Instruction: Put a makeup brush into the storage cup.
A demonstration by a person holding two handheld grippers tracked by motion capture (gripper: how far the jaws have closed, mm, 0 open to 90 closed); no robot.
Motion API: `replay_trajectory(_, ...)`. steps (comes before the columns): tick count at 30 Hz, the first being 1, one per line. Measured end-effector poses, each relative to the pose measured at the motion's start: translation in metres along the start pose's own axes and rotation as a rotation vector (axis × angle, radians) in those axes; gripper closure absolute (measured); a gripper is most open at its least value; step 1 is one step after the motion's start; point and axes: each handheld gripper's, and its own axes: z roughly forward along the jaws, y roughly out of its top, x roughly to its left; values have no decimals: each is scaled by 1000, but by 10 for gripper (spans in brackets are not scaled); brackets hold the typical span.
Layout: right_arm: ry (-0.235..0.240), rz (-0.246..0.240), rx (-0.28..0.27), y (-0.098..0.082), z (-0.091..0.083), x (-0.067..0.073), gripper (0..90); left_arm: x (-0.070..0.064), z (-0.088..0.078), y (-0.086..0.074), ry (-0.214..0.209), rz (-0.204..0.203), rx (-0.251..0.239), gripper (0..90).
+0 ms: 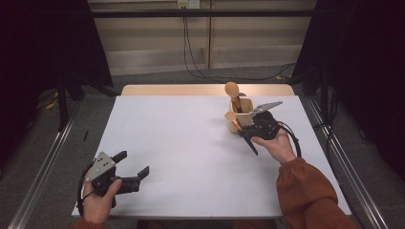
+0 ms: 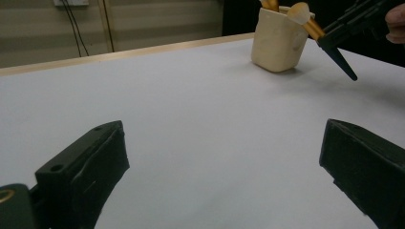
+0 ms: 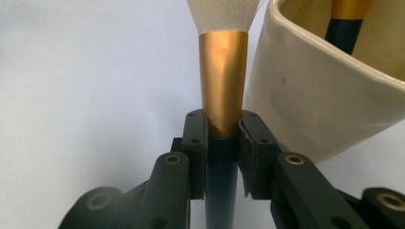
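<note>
White and wide, the table (image 1: 191, 157) is taking most of the high view, with grey floor and dark stands lying around it. Toward 2 o'clock on the table a cream cup (image 1: 242, 116) is standing upright, and one makeup brush with a round tan head (image 1: 232, 90) is standing inside it. At 7 o'clock the left gripper (image 1: 133, 164) is resting low in the person's left hand (image 1: 98, 202), with its jaws standing wide apart and nothing between them. At 3 o'clock the right gripper (image 3: 223, 143) is clamping a second makeup brush (image 3: 223, 90) where the gold ferrule is meeting the dark handle. This brush is lying just beside the outer wall of the cup, its white bristles pointing away from the gripper.
</note>
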Motion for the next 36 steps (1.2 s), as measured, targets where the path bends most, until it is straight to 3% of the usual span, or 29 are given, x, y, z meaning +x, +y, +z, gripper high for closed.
replay_trajectory(7, -19, 37, -48, -8, -2, -1, 753, 1, 0, 0, 4, -1, -2, 22)
replay_trajectory(21, 2, 73, -155, -18, -10, -1, 754, 1, -1, 0, 2, 1, -4, 22)
replay_trajectory(36, 19, 84, -342, -21, -20, -1, 753, 0, -1, 1, 1, -2, -6, 23)
